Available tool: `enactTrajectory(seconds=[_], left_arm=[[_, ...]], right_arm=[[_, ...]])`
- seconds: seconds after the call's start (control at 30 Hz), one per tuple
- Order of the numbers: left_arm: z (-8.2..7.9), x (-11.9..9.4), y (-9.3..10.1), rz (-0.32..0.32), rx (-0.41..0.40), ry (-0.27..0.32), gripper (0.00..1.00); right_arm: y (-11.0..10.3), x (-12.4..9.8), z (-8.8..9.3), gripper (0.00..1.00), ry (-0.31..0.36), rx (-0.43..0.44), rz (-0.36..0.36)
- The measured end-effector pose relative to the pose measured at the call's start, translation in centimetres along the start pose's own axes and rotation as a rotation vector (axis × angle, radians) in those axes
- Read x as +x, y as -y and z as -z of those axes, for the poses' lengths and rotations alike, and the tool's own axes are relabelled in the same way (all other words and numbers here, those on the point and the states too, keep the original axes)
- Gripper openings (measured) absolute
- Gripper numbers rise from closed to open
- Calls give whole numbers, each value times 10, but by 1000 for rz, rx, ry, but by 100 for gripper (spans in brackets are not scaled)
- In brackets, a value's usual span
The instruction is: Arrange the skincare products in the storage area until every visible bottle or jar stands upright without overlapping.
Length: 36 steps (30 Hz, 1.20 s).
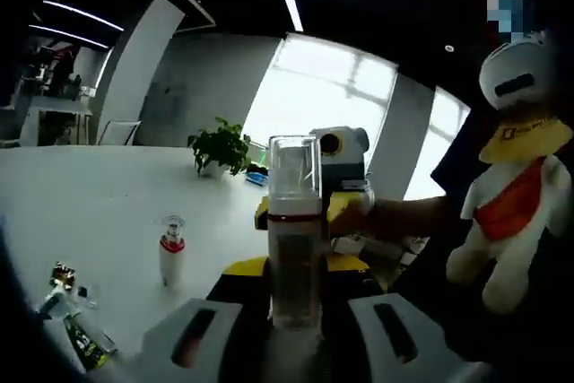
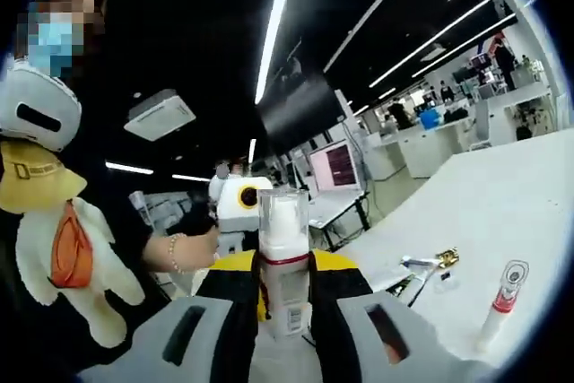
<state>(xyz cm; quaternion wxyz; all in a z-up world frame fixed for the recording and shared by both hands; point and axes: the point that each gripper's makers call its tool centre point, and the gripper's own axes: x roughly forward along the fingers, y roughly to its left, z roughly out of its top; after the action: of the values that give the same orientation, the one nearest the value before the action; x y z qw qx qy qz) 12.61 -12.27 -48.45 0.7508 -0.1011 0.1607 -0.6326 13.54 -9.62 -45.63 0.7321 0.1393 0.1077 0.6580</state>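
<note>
The left tool (image 1: 291, 329) grips one clear pump bottle (image 1: 294, 230) upright between its jaws; a potted plant (image 1: 220, 147) sits beyond on the bench (image 1: 99, 204). The right tool (image 2: 285, 334) grips one red-banded bottle (image 2: 283, 257). One small red-collared bottle (image 2: 505, 298) stands beside each tool.

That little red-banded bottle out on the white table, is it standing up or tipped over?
Upright: the small bottle stands alone on its base on the table.

Tube (image 1: 82, 340) (label unreadable) edge-cropped
</note>
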Motion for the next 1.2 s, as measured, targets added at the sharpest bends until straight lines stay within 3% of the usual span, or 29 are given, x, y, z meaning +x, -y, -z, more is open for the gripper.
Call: enactTrajectory(seconds=[0.07,0.2,0.37,0.53,0.73,0.9,1.13,1.2], left_arm=[[-2,1,3,31,13,-12,19],[-5,8,8,69,-15,3,19],[-5,11,7,71,-24,11,19],[0,13,8,84,4,-29,19],[11,17,-2,67,51,-68,18],[23,21,-7,58,103,-143,18],[47,33,-14,47,203,-291,17],[50,36,-15,39,216,-301,17]], right_arm=[[-6,1,-2,20,-1,-48,-30],[-9,2,-5,21,7,-53,-39],[-6,0,-5,21,7,-53,-36],[-6,0,1,21,-23,-53,-46],[2,-2,10,20,-53,-136,-3],[6,-4,20,19,-90,-172,20],[14,-8,41,19,-186,-210,48],[16,-10,45,20,-216,-220,60]])
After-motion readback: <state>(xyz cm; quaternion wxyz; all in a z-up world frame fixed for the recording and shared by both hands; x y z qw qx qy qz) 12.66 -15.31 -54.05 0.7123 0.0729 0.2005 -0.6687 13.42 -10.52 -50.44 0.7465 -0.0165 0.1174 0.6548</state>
